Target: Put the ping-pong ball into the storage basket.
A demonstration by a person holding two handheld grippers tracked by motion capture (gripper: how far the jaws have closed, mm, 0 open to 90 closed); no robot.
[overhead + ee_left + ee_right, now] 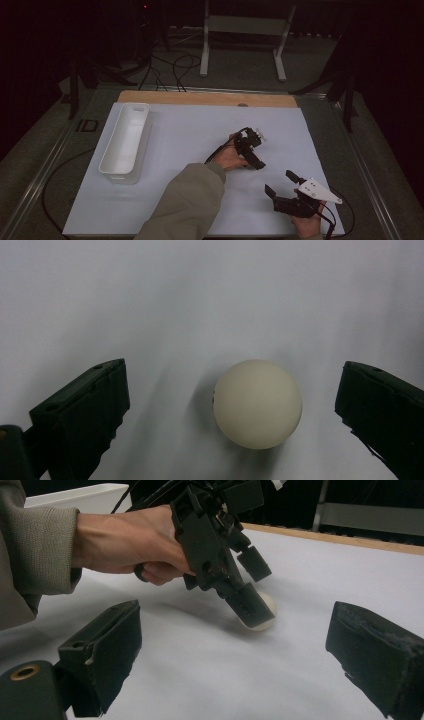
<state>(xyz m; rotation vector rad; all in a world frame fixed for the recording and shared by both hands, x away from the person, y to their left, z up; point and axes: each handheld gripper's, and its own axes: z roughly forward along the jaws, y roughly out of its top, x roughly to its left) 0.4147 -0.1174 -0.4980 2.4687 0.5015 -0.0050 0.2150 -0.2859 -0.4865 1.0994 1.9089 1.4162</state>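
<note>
A cream-white ball (257, 403) lies on the white sheet (165, 200), between the wide-apart jaws of my left gripper (234, 390); neither jaw touches it. In the right gripper view the ball (268, 604) is half hidden behind one lowered jaw of the left gripper (257, 587), which a hand holds tilted steeply down. In the high view the left gripper (255, 160) sits right of centre, with the sleeve reaching across. My right gripper (281, 183) rests near the front right corner, open, with nothing between its jaws (240, 640) and pointing towards the ball.
A long white bin (116, 173) stands lengthwise on the sheet's left side. A wooden strip (200, 97) borders the far edge. Cables and a metal frame (205, 45) lie on the dark floor beyond.
</note>
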